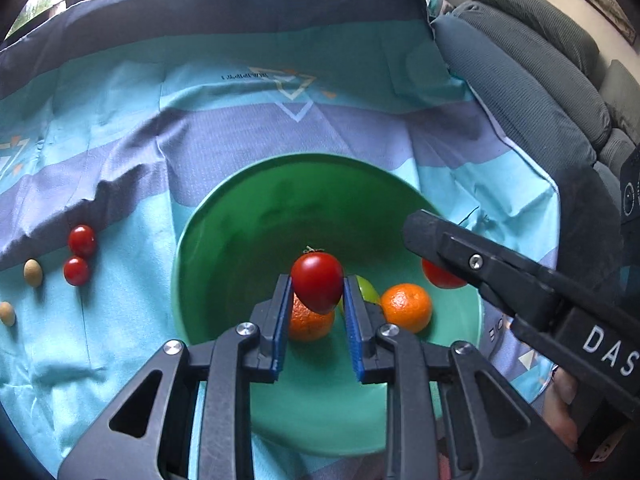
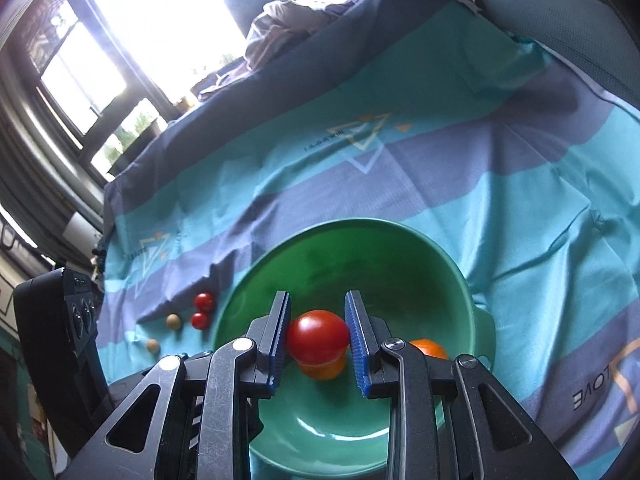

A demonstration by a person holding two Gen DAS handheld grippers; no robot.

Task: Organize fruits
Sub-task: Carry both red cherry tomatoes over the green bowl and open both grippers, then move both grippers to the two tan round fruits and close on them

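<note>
A green bowl [image 1: 224, 240] sits on a striped blue cloth and holds two oranges [image 1: 406, 307], [image 1: 310, 322] and a green fruit [image 1: 368, 289]. My left gripper [image 1: 317, 284] is shut on a red tomato [image 1: 317, 282] above the bowl. My right gripper [image 2: 316, 316] is shut on another red tomato [image 2: 317, 336] over the same bowl [image 2: 400, 264], above an orange [image 2: 322, 368]. The right gripper's finger [image 1: 480, 264] reaches in from the right in the left wrist view, with its tomato [image 1: 440, 276] partly hidden behind it.
Two small red tomatoes [image 1: 82, 240], [image 1: 76, 271] and two beige oval fruits [image 1: 33, 273], [image 1: 7, 313] lie on the cloth [image 1: 280, 128] left of the bowl. A grey cushioned sofa [image 1: 540, 92] borders the right. Crumpled fabric [image 2: 288, 24] lies at the far edge.
</note>
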